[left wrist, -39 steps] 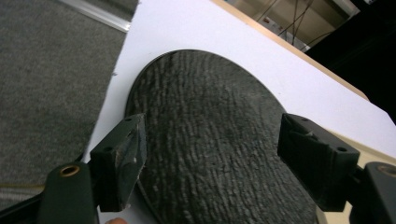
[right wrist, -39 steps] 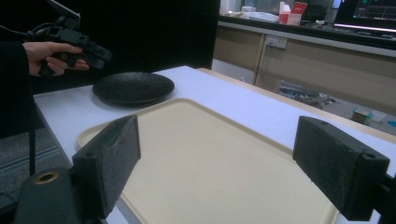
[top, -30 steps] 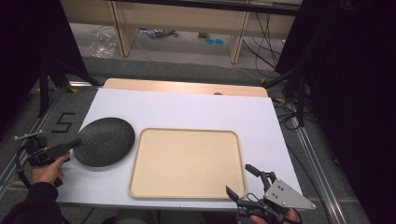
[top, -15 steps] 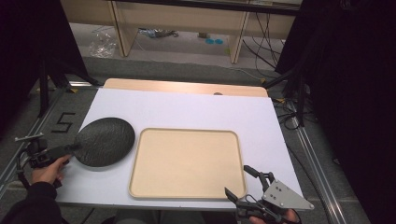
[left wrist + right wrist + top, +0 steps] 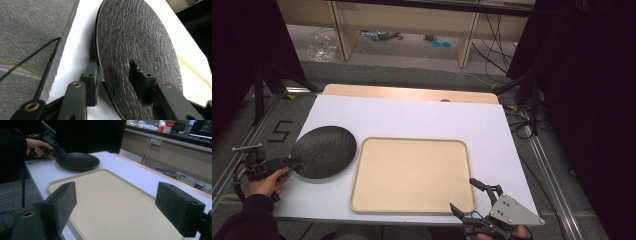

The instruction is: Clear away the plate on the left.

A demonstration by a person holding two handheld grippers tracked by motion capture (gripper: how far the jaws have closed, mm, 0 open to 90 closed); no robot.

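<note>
Left gripper [image 5: 287, 162] comes in low and roughly level from the desk's [image 5: 422, 117] left edge, my hand [image 5: 267, 181] wrapped around its body. Its fingers [image 5: 91, 77] have just been closing and straddle the near rim of the black plate [image 5: 324, 151], one pad under, one over; can't tell if they bite yet. Plate sits on the desk just left of the beige tray [image 5: 412, 172]. Right gripper [image 5: 474, 197] hovers at the tray's near right corner, fingers spread wide, nothing between them.
</note>
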